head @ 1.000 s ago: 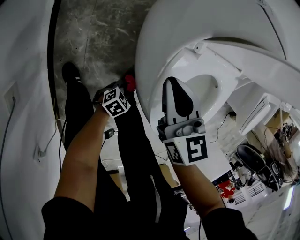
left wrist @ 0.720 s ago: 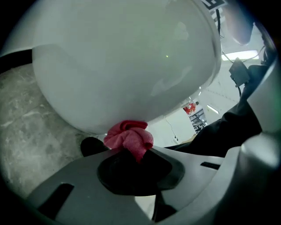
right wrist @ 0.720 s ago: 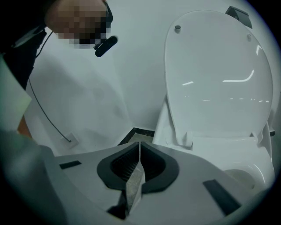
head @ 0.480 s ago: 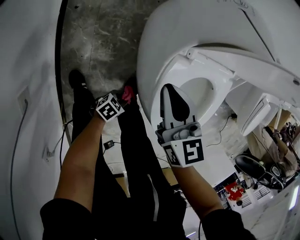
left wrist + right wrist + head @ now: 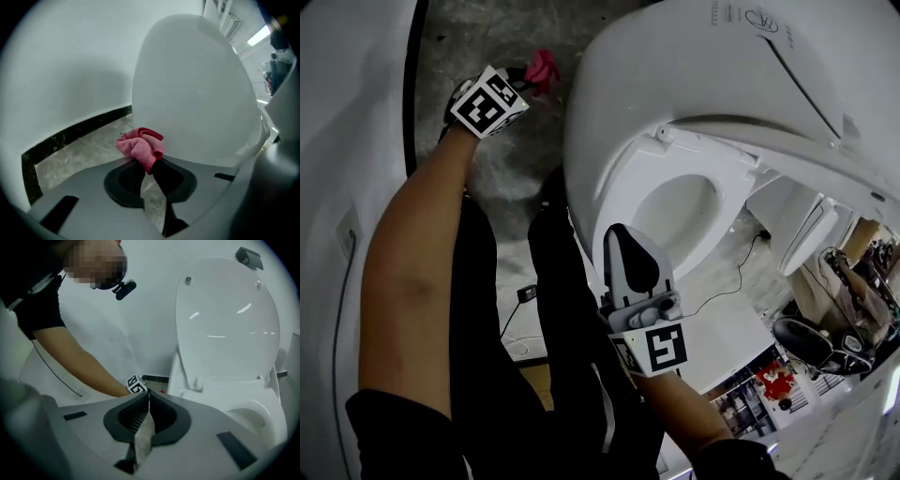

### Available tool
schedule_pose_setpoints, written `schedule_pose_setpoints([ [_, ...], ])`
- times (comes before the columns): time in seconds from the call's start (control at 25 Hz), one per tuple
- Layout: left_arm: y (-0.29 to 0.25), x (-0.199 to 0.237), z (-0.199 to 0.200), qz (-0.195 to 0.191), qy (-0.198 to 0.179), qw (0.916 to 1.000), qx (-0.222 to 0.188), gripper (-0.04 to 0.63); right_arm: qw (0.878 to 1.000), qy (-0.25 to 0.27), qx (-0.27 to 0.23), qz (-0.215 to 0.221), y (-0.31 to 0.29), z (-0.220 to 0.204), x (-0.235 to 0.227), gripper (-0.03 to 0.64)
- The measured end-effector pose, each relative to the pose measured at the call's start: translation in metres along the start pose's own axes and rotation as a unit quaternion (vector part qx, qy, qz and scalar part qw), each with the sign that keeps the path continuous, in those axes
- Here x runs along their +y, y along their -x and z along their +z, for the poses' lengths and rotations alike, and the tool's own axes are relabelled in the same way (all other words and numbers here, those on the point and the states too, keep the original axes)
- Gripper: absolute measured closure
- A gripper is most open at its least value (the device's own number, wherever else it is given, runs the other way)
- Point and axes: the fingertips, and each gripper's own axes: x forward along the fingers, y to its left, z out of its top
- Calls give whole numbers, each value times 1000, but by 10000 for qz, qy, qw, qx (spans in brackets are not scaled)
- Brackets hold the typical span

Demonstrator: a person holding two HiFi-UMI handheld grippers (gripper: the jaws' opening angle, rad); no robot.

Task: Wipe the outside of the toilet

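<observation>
Nearest, the right gripper (image 5: 147, 395), grey plastic with ribbed black pads, has its jaws pressed together at the tips on nothing. It hangs in front of the oval seat (image 5: 628, 202), whose opening shows only smooth white glaze inside. Further out, the left gripper (image 5: 149, 165) pinches a crumpled pink cloth (image 5: 140, 146) of nubbly weave, bunched above its closed jaws. The cloth sits just beside the toilet (image 5: 197, 93), at its glossy, rounded white outer shell; whether they touch I cannot tell. Beyond lie a grey marbled stone floor (image 5: 497, 56) and a black skirting band (image 5: 75, 133) under a white wall.
</observation>
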Motion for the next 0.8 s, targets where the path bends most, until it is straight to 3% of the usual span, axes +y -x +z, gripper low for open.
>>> schedule_pose_setpoints([
  [0.12,-24,24,26,-47,-500,9987,79,532,9997,5,91,-238,-12,-9,-9,580],
  [0.28,-60,32,27,-205,-1008,9940,383,532,9991,114,-117,-380,-27,0,-12,580],
  [0.48,-91,24,14,-533,-1400,9875,488,532,9985,-30,-206,-514,-44,5,-23,580],
  [0.8,-102,10,13,-472,-1609,9854,304,534,9980,-2,-149,-620,-48,5,-37,580],
])
